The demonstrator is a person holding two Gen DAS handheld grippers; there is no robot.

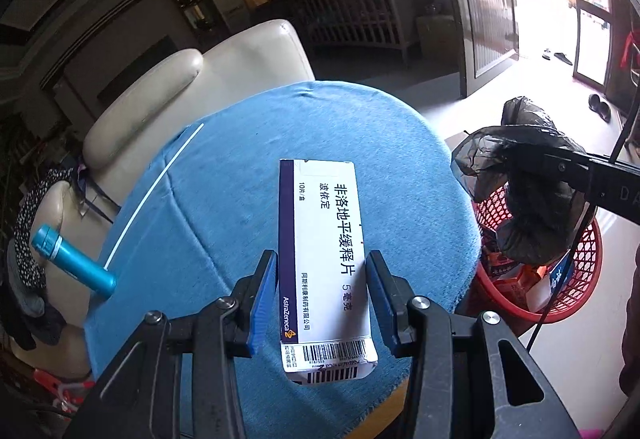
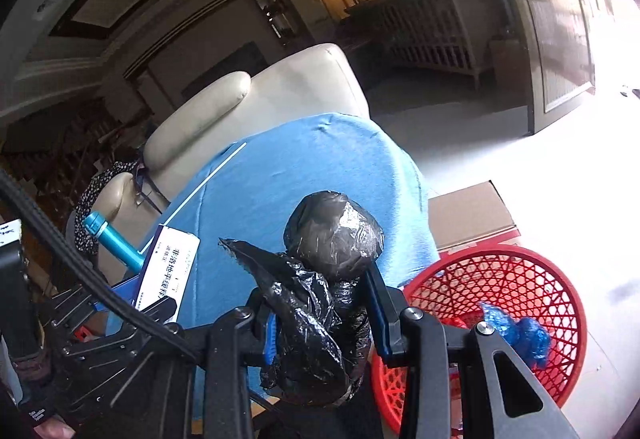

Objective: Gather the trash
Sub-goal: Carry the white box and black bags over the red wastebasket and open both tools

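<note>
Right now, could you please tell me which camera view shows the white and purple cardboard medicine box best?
The left wrist view: the white and purple cardboard medicine box fills the centre, its printed face and barcode readable, held between the left gripper's blue pads. The right wrist view shows only part of it at the left edge, behind a black cable.

Both grippers [image 1: 322, 299] [image 2: 320, 313]: black angular frames, silver screws, blue ribbed pads, trailing black cable.
</note>
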